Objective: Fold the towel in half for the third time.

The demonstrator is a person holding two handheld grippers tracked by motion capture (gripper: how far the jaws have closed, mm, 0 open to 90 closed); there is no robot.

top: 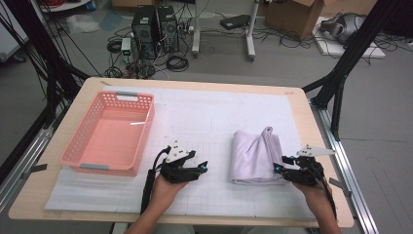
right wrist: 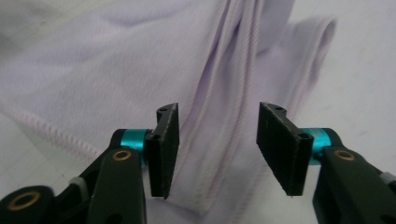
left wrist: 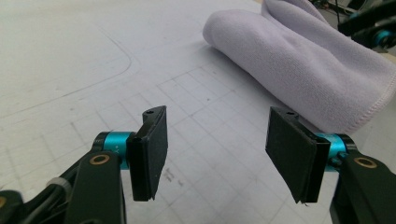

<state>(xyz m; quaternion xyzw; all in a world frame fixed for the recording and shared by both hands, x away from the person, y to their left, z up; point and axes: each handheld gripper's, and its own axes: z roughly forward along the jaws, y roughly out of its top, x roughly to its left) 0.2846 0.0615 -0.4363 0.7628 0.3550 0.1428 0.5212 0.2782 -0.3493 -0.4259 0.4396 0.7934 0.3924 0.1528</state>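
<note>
A folded lilac towel [top: 255, 156] lies on the white gridded mat [top: 209, 114], right of the middle. My left gripper [top: 203, 168] is low over the mat a short way left of the towel, jaws open with nothing between them [left wrist: 217, 154]; the towel [left wrist: 303, 70] lies ahead to its right. My right gripper [top: 278, 168] is at the towel's near right edge. Its jaws stand open [right wrist: 217, 149] over a ridge of folded cloth [right wrist: 116, 70], and the pads do not press on it. The right gripper's tips [left wrist: 373, 28] peek in beyond the towel in the left gripper view.
A pink plastic basket [top: 109, 134] stands on the left of the mat with nothing visible inside. The wooden table's edge [top: 321, 136] runs close on the right. Beyond the table are computer towers [top: 156, 29], cables and black frame legs [top: 350, 53].
</note>
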